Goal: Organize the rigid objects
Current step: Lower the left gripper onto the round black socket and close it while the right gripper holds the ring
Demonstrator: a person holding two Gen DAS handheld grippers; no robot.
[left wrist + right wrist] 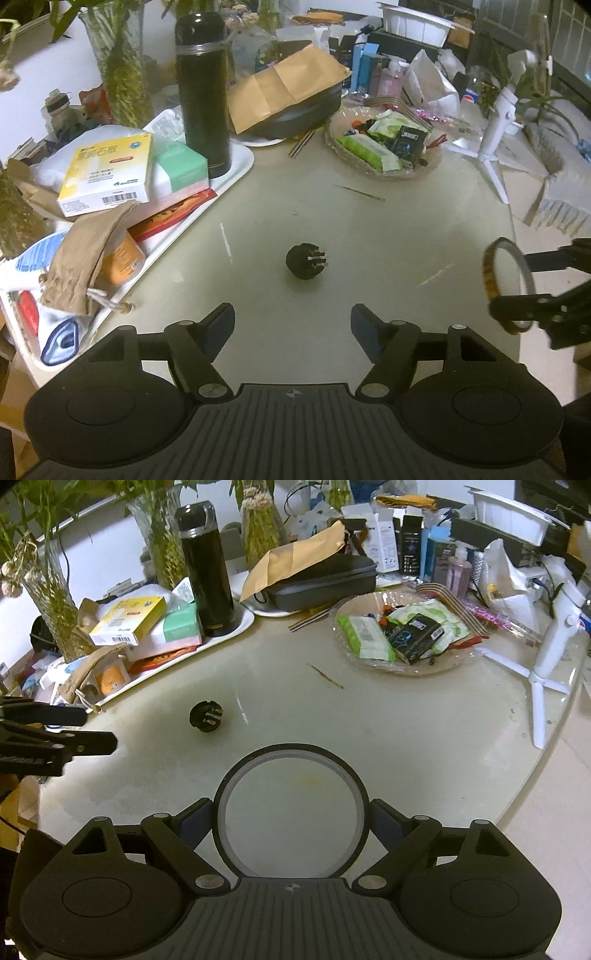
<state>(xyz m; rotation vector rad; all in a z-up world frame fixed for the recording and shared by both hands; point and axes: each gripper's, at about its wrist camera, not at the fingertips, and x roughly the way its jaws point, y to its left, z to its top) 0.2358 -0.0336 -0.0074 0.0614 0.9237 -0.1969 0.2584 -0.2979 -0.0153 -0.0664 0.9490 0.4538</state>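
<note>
Right gripper [291, 825] clamping tape roll [236, 794], black plug [205, 716] on table [406, 738]

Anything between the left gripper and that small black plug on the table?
Nothing visible. The left gripper is open and empty, and the small black round plug with metal prongs lies alone on bare pale tabletop straight ahead. The tape roll, held in the right gripper, is off to the side.

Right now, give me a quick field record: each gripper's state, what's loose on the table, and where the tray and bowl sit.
left gripper: open, empty
right gripper: shut on tape roll, held off the table
loose item: black plug, alone on the table, ahead of the left gripper
white tray: far left, holds black flask and boxes
glass bowl: far right, holds packets
</note>
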